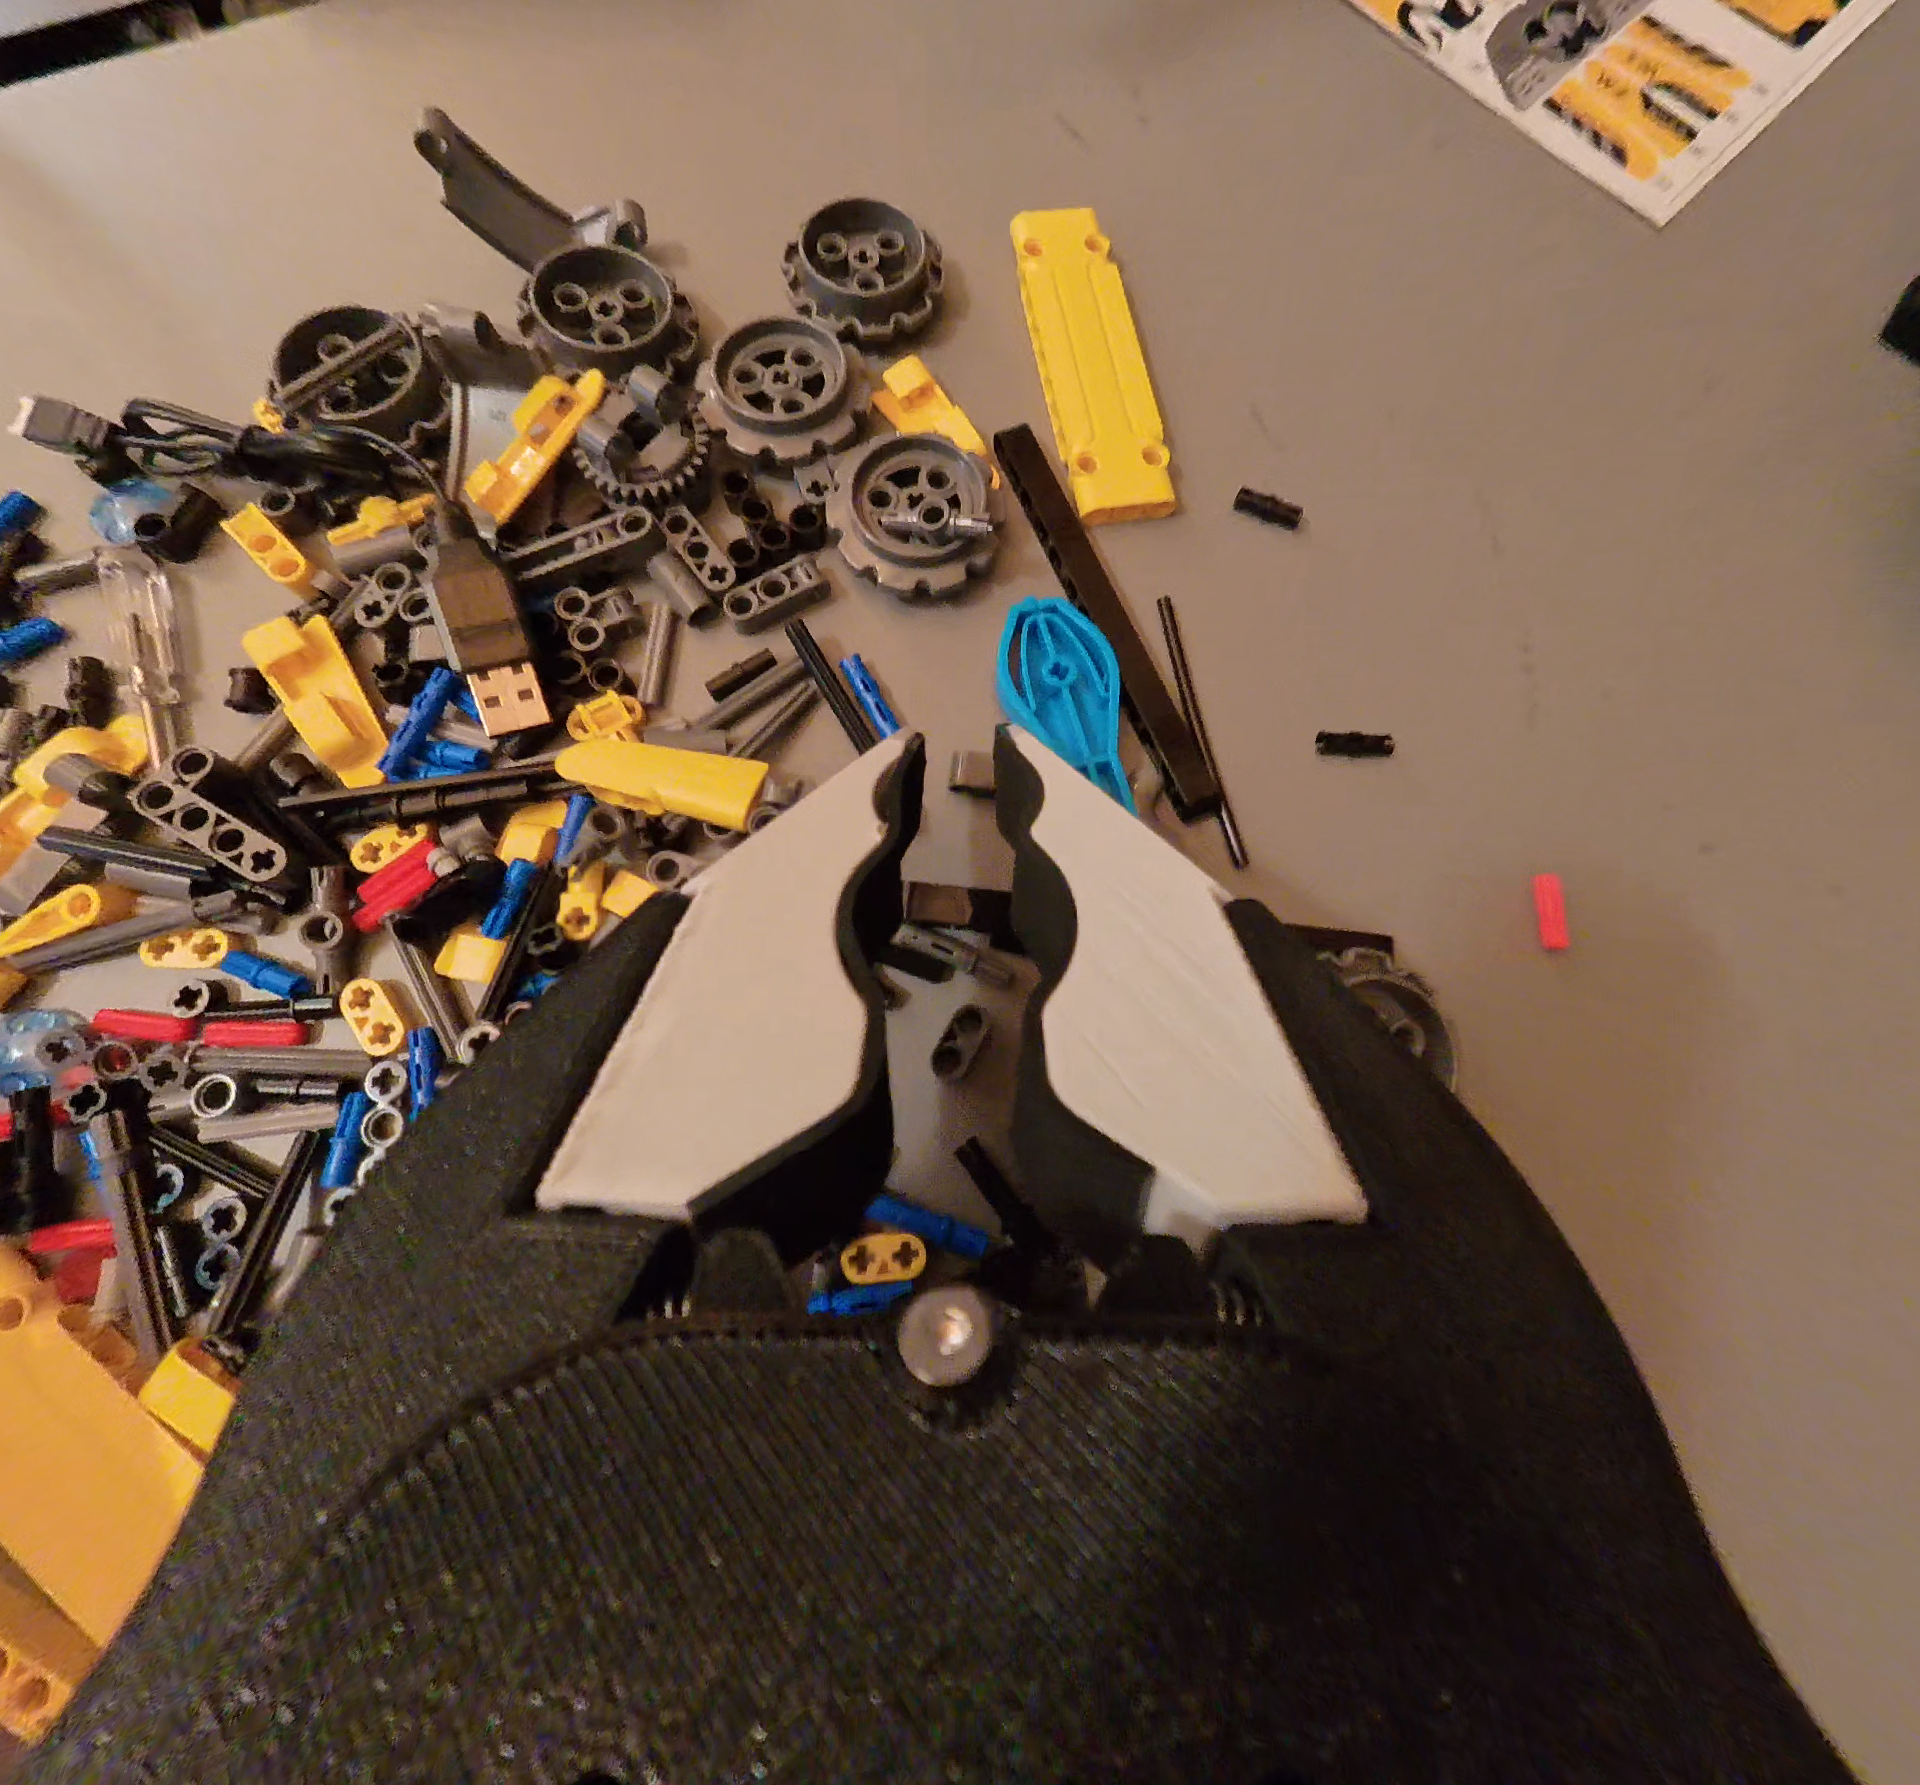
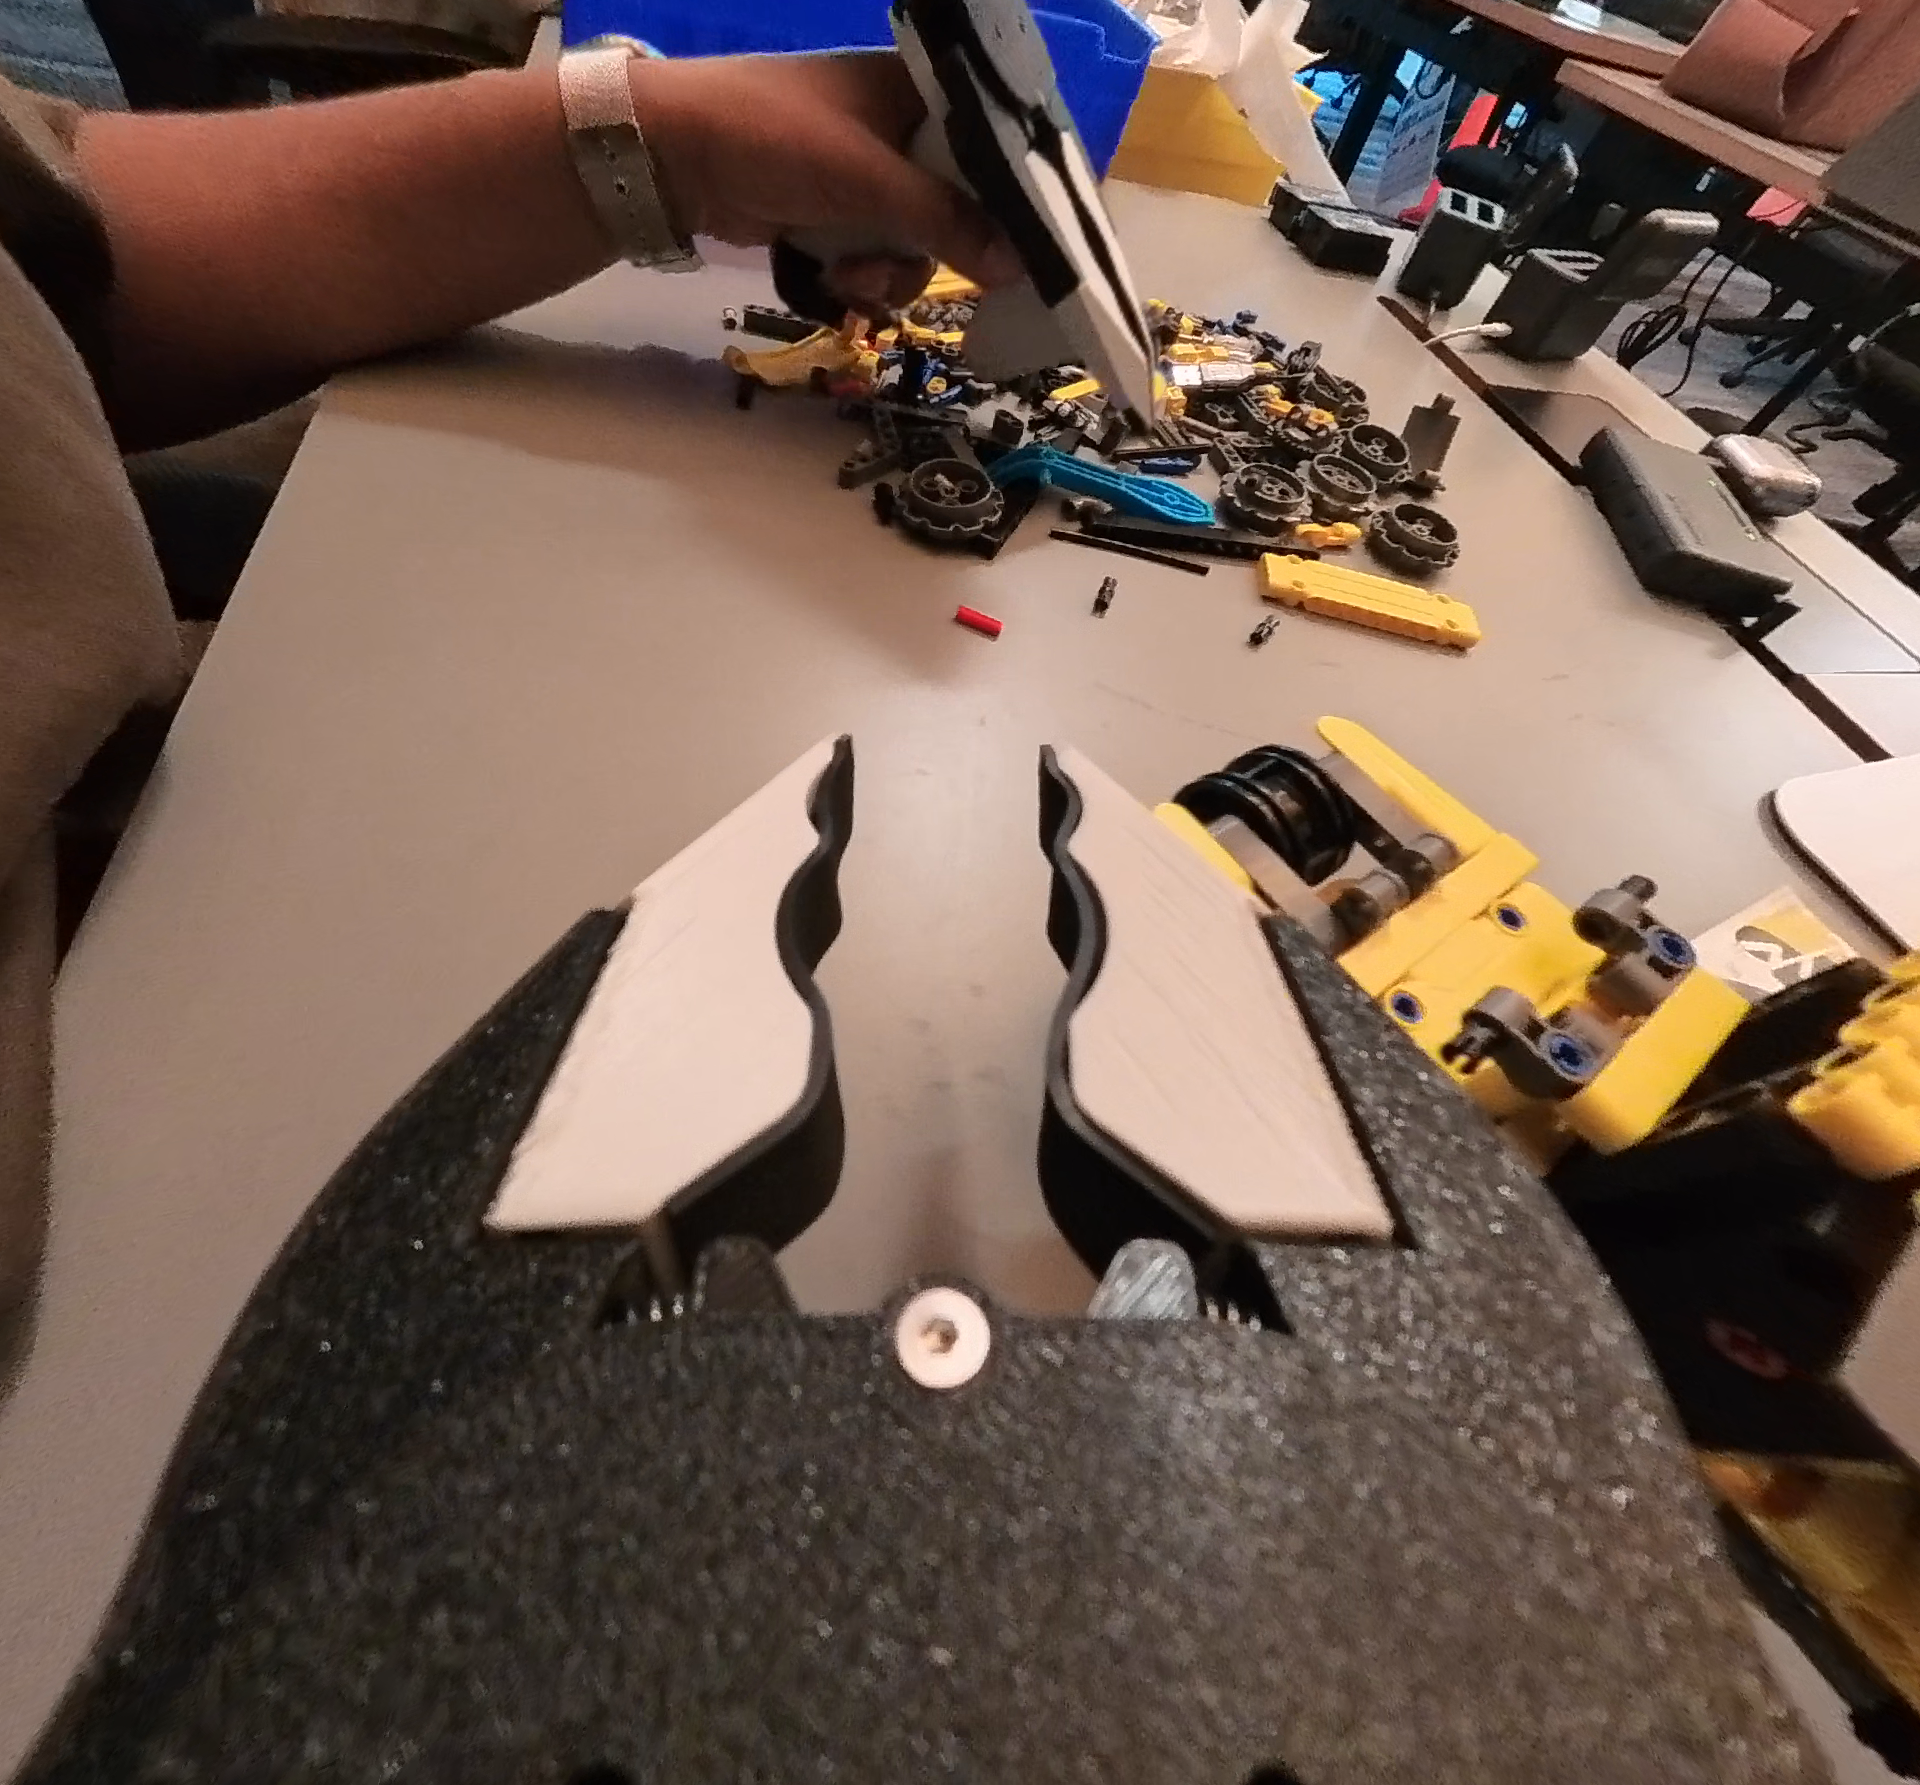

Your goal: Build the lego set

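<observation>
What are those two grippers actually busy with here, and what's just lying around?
At the grippers: left gripper, tips in the pile of parts, at a small grey piece; right gripper, open above the table beside the yellow model.
Lying about: red pin, yellow panel, printed sheet, blue bin.

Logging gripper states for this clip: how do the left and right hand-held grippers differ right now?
The left hand-held gripper has its fingers close together, a narrow gap at the tips; the right hand-held gripper is clearly wider open. The left points down into the pile of building parts, tips by a small grey piece; the right sits over bare grey table, holding nothing, beside a yellow assembly. Both have light grey fingers on black bodies.
</observation>
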